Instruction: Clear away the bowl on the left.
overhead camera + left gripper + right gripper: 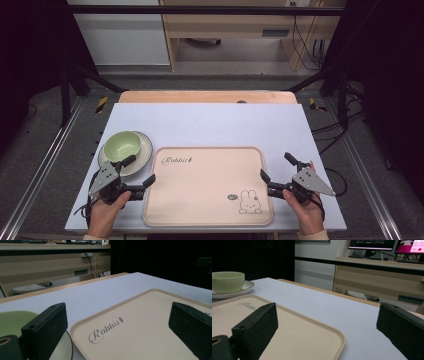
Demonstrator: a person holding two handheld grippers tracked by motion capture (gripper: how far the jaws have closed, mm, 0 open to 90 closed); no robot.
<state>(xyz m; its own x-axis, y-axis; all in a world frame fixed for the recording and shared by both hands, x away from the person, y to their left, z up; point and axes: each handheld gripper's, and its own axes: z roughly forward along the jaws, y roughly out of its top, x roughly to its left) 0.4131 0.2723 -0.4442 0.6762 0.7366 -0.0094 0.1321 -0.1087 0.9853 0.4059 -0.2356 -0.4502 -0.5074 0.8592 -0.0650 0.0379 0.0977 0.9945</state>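
Printed on the beige tray point(210, 200) near its upper left corner: the word "Rabbit" in dark cursive script, followed by a small carrot-like mark, legible from the high view. Repeated in the left gripper view point(140, 337) as "Rabbit" with a swirling capital R and the same small mark after the last letter. Partly seen in the right gripper view point(294, 337), only the first cursive letters showing, cut off by a black jaw. On the monitor screens point(409, 246) in the background, text too small to read.
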